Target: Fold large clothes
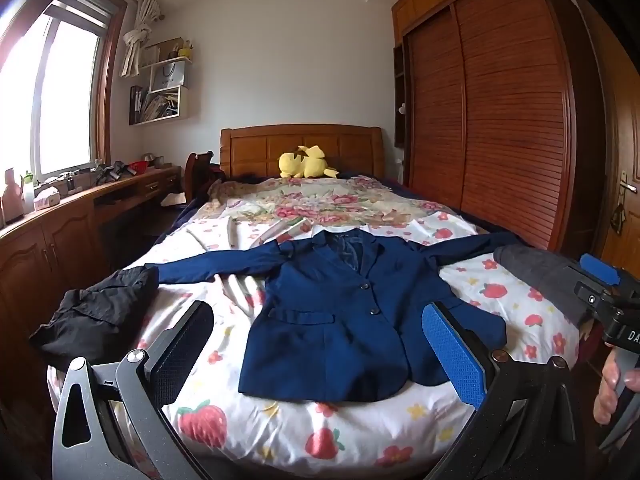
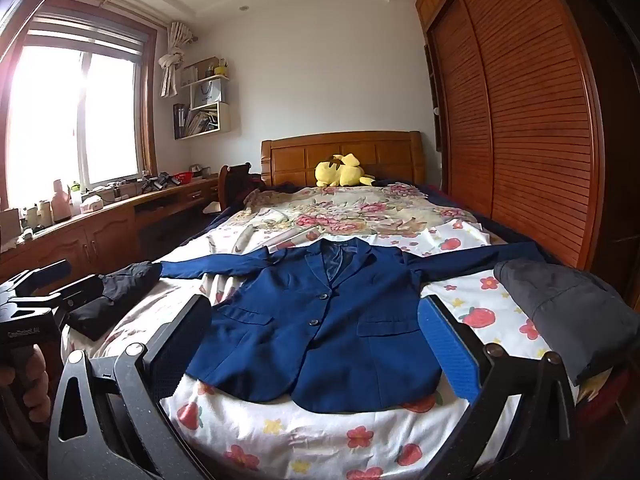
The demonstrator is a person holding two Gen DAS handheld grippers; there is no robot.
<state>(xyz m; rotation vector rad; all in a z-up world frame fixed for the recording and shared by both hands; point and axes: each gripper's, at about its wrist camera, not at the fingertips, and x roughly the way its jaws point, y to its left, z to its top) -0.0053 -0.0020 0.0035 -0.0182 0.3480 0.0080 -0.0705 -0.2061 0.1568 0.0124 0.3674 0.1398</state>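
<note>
Left claw [image 1: 320, 354] released, level over blazer [image 1: 340, 312] hem | right claw [image 2: 316, 350] likewise released, level

A navy blazer [image 1: 332, 316] is lying face up and flat on the strawberry-print bed [image 1: 280, 432]; its front is buttoned closed, both sleeves are stretching straight out sideways; its collar is pointing toward the headboard, its hem lying near the foot edge.

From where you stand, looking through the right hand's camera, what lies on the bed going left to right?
Black garment → navy blazer → grey garment. Both grippers hang open above the foot of the bed, holding nothing.
</note>
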